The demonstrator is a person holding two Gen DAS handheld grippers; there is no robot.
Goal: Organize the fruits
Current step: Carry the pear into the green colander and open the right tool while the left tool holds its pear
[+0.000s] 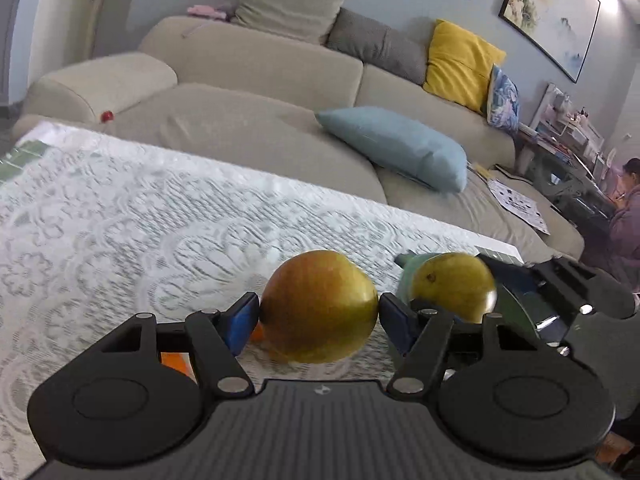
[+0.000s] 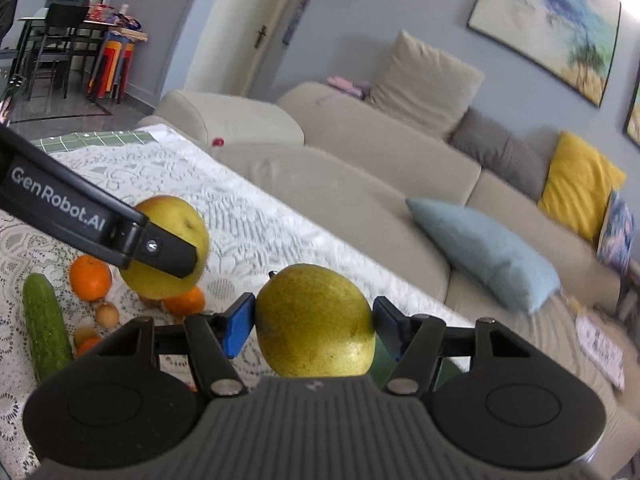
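Note:
My left gripper [image 1: 320,312] is shut on a round yellow-red fruit [image 1: 320,306], with a blue pad pressed on each side, and holds it above the lace tablecloth [image 1: 120,220]. My right gripper [image 2: 314,322] is shut on a green-yellow pear [image 2: 314,320], also held off the table. The pear [image 1: 452,286] shows to the right in the left wrist view. In the right wrist view, the left gripper's finger [image 2: 168,256] crosses the yellow-red fruit [image 2: 168,220]. On the cloth below lie two oranges [image 2: 90,278] [image 2: 184,300], a cucumber [image 2: 46,320] and small brown fruits [image 2: 107,314].
A beige sofa [image 1: 260,64] runs along the table's far edge, with a light blue cushion [image 1: 400,146] and a yellow one [image 1: 460,64] on it. A person [image 1: 628,216] sits at the far right. Dining chairs and stools [image 2: 60,48] stand at the back left.

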